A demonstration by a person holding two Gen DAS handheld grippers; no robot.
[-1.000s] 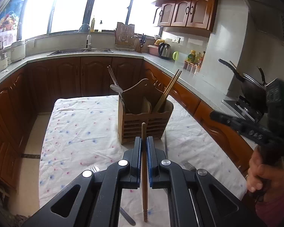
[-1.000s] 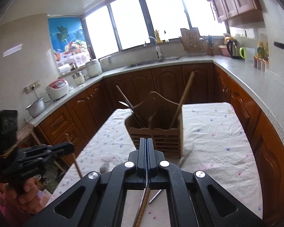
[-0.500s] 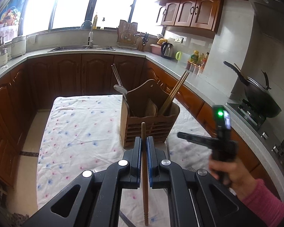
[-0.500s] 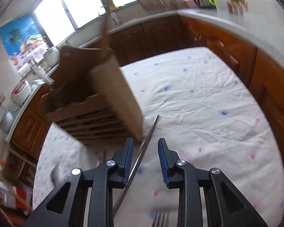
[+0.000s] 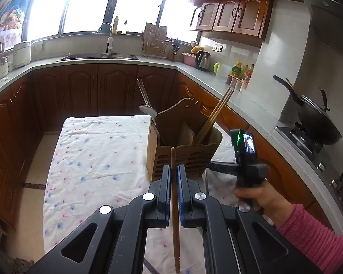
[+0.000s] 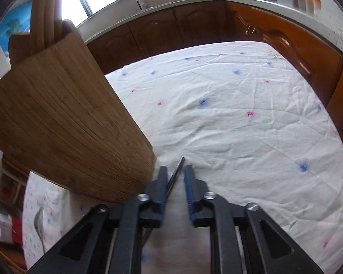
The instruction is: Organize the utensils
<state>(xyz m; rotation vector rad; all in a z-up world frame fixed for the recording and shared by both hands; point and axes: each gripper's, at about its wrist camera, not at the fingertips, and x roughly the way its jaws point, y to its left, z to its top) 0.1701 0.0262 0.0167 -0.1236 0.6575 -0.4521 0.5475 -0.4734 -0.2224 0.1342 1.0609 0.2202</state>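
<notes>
My left gripper point(image 5: 174, 171) is shut on a wooden chopstick point(image 5: 175, 207), held upright above the table in front of the wooden utensil holder point(image 5: 183, 146). The holder holds chopsticks point(image 5: 215, 114) and a metal spoon point(image 5: 148, 110). My right gripper point(image 6: 175, 171) is open, low over the cloth beside the holder point(image 6: 64, 123), with a thin metal chopstick point(image 6: 177, 169) lying between its fingers. In the left wrist view the right gripper point(image 5: 219, 165) reaches in behind the holder's right side.
The table carries a white flowered cloth point(image 6: 240, 114). A spoon point(image 6: 37, 221) lies on the cloth at the left. Brown cabinets and a grey counter point(image 5: 217, 80) surround the table, with a wok point(image 5: 313, 118) on the stove at the right.
My right gripper opened, dropped down to the cloth beside the holder and now straddles the metal chopstick. My left gripper kept its hold and barely moved.
</notes>
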